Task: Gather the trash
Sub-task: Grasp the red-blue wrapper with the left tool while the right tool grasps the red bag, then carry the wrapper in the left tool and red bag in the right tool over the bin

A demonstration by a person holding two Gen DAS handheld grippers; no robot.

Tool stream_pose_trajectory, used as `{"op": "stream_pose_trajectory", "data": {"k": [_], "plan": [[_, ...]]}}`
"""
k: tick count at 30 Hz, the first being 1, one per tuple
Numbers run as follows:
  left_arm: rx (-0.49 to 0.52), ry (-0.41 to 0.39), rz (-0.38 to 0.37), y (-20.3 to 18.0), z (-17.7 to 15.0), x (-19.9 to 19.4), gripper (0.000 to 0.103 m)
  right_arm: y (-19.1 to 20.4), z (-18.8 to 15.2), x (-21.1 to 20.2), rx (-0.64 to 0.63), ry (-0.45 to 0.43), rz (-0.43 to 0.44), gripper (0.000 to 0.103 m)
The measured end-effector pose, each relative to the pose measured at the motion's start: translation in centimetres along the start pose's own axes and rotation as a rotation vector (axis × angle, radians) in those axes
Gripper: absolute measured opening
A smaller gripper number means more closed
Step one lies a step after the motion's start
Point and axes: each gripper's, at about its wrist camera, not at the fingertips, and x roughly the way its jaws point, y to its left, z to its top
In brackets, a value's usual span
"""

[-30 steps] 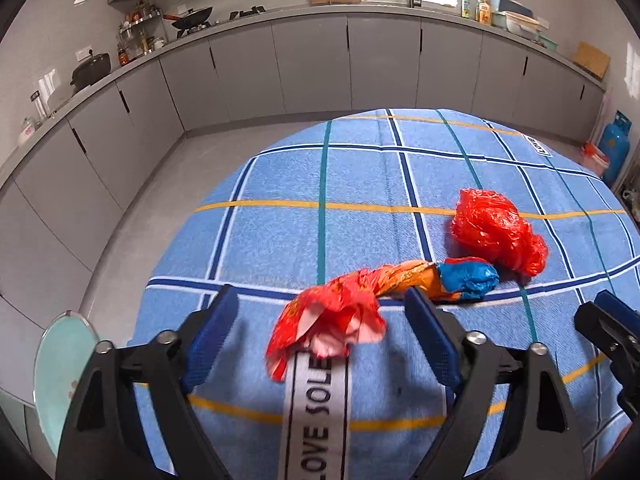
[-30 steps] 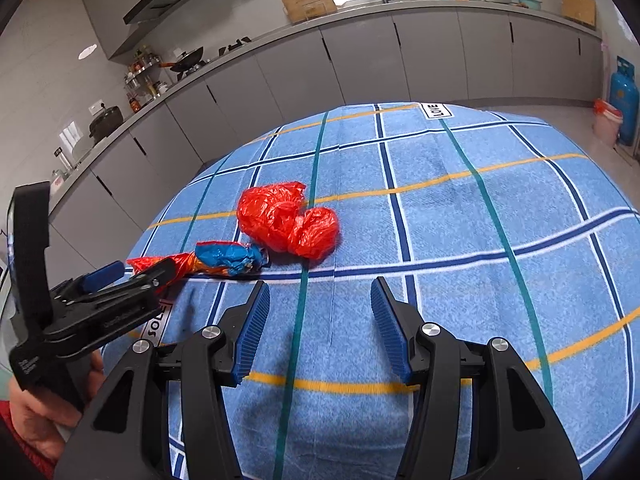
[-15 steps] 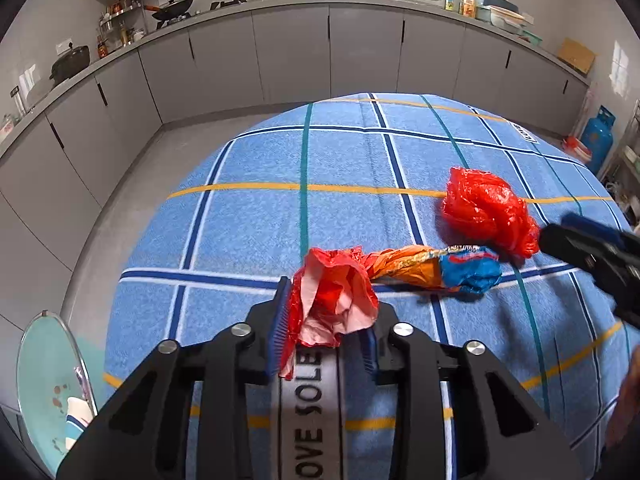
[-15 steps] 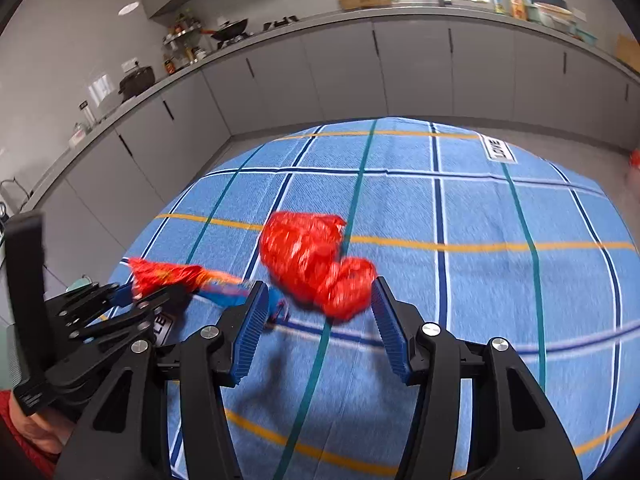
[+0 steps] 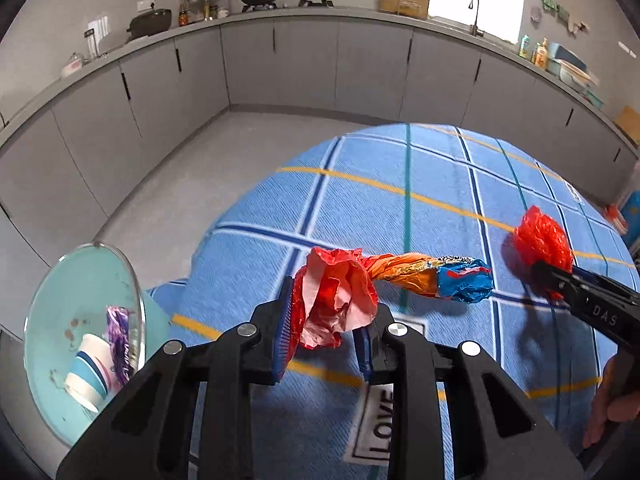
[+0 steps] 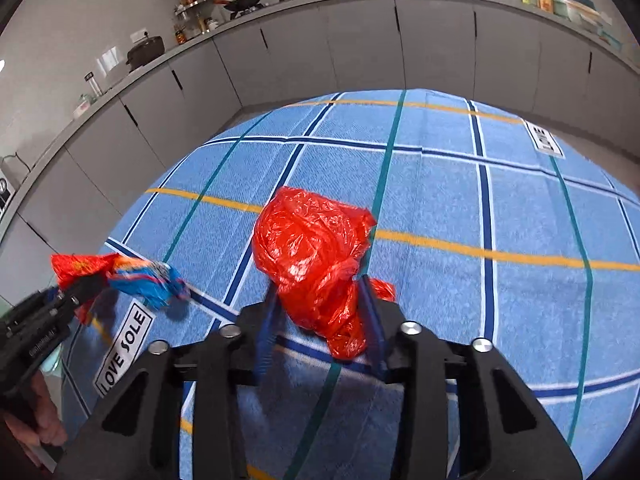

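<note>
My left gripper (image 5: 324,328) is shut on the red crumpled end of a twisted snack wrapper (image 5: 360,284), red, orange and blue, and holds it above the blue checked tablecloth (image 5: 440,184). The wrapper also shows at the left of the right wrist view (image 6: 132,272). My right gripper (image 6: 320,320) is shut on a crumpled red plastic bag (image 6: 312,252), lifted off the cloth. That bag shows at the right of the left wrist view (image 5: 542,236), with the right gripper's fingers on it.
A teal trash bin (image 5: 60,320) with a clear rim stands on the floor left of the table; a paper cup (image 5: 90,372) and a purple wrapper (image 5: 120,340) lie in it. Grey kitchen cabinets (image 5: 304,68) ring the room. The table edge is at the left.
The right gripper has shut on the red bag and raised it. The left gripper, shut on the wrapper since half a second ago, has lifted it and swung left toward the bin.
</note>
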Motion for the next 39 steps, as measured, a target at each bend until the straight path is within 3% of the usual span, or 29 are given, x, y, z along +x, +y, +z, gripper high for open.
{"op": "stream_pose_trajectory", "data": {"k": [8,17,39], "plan": [[0.055,-0.008,-0.033,-1.2,-1.1,-1.4,0.027,0.5,-1.8,-3.0,0.101,-0.037,0.012,0.029],[0.056,-0.083,-0.024,0.3,-1.2,-5.2,0.027,4.8,-3.8,-7.5,0.080,-0.127,0.014,0.029],[-0.101,-0.153,0.097,11.4,-3.7,-12.0,0.027,16.8,-5.6,-8.9,-0.013,-0.151,0.153,0.029]]}}
